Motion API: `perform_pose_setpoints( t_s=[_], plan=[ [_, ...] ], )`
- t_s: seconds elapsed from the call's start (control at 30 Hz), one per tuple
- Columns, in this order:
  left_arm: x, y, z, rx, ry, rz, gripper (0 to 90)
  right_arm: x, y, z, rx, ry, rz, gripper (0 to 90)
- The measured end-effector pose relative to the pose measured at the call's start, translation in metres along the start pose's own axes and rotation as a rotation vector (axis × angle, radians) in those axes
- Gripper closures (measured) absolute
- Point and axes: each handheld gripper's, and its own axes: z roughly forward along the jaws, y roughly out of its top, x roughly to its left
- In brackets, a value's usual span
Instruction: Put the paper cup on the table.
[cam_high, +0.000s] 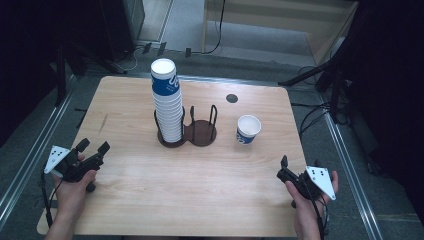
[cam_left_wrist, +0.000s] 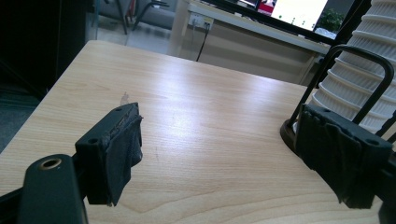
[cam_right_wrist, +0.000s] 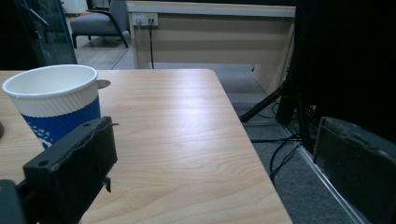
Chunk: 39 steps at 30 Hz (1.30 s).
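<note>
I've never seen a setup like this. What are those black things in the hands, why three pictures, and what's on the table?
A person holds a two-jaw gripper in each hand: the left gripper and the right gripper. Both are open and hold nothing. One picture looks down from above; the other two come from cameras riding on each gripper, looking along its black jaws. On the wooden table stands a dark wire holder with a tall stack of paper cups in one ring. A single blue-and-white cup stands apart, to the right.

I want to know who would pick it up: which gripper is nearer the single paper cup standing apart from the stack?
Right. The right gripper sits just below and right of the single cup; the left gripper is across the table, beyond the cup stack.
</note>
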Motion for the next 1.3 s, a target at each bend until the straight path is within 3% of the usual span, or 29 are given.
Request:
perform_pose_setpoints(
  t_s=[0.63,0.9,1.3],
  plan=[
    [-0.002,0.000,0.000,0.005,0.003,0.006,16.1,-0.042,-0.024,-0.018,0.030,-0.056,0.026,0.0],
    [-0.003,0.000,0.000,0.005,0.004,0.017,16.1,-0.055,-0.033,-0.023,0.041,-0.078,0.010,0.0],
    [-0.004,-0.001,0.000,0.008,0.010,0.022,16.2,-0.053,-0.041,-0.024,0.052,-0.061,-0.023,0.0]
  ],
)
